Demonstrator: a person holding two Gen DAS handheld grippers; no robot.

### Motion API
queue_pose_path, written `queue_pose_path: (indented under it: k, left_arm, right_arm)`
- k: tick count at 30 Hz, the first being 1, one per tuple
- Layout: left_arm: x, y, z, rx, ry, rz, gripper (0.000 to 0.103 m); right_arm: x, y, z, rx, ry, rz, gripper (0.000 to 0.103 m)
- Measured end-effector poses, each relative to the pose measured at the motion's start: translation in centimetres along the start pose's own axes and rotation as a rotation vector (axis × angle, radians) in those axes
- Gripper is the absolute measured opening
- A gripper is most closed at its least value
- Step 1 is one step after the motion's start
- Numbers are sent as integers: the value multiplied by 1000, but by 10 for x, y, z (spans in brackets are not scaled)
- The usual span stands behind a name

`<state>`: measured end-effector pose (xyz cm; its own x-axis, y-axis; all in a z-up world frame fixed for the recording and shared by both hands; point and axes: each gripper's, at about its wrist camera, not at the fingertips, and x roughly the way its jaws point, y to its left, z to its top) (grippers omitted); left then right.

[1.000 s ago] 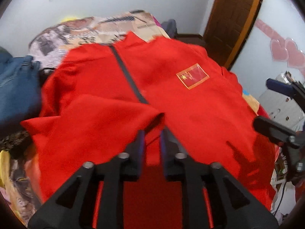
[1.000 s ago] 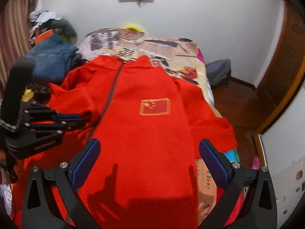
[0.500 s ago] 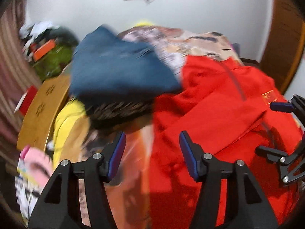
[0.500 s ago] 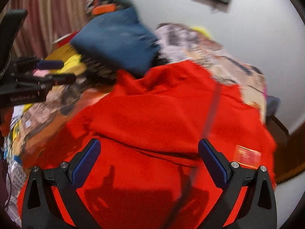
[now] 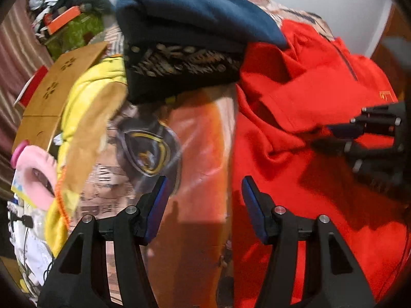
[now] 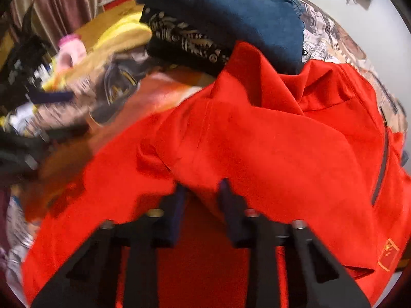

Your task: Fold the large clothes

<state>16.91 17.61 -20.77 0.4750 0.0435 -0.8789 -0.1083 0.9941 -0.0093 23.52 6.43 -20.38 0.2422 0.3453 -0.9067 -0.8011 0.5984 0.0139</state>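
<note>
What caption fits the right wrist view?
Right gripper jaws closing on a fold of the red zip-up fleece jacket, beside a folded dark blue garment.

A bed carries everything, covered by a printed bedspread [image 5: 203, 138] with orange patches, a dark headphone motif and newsprint-like panels. On its right half lies a red jacket [image 5: 308, 179], spread with a sleeve folded across its front. At the far side sits a stack of folded clothes: a blue denim garment [image 5: 190, 10] on top of a black patterned one [image 5: 179, 69]. Along the left edge lie a yellow garment [image 5: 84, 118] and a pink plush item [image 5: 36, 172].
</note>
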Motion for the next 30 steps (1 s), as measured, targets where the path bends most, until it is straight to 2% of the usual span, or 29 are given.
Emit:
queue_pose_path:
  k: [2,7,11,14,17,18,20,21,23,26,30]
  left_arm:
    - [7,-12,2,34,8,-15,57]
    - [16,-45,15,111,1,-54,57]
    - [25,-75,25,197,-1,-108,57]
    - [36,-97,31,281,-8,-75,57]
    - [41,-111,37,351,-70,-27,56]
    - [43,-113,39,360,-76,-24,53]
    - [48,-116,43,373,-75,-31,17]
    - [50,-116,44,372,-67,-29,10]
    - [51,-112,46,343,-74,-12,3]
    - [46,-95,53,237,-94,13,1]
    - [38,-60,55,121,-108,21,1]
  right_arm:
    - [-11,-7,1,25,-40,3,6]
    - [-48,-27,14,103,-164,-22,5]
    - [-105,-66,19,223,-318,-74,5]
    - [-146,-98,13,300,-417,-147,5]
    - [-181,-129,1,388,-491,-201,5]
    - [-189,-139,-5,418,-510,-220,5]
    - [-205,-157,-19,475,-538,-256,5]
    - [-210,-164,-27,503,-547,-271,5]
    - [-215,-176,-41,553,-552,-292,5]
    - [-209,-191,-66,613,-522,-308,5]
    - [-184,-199,-102,682,-434,-295,5]
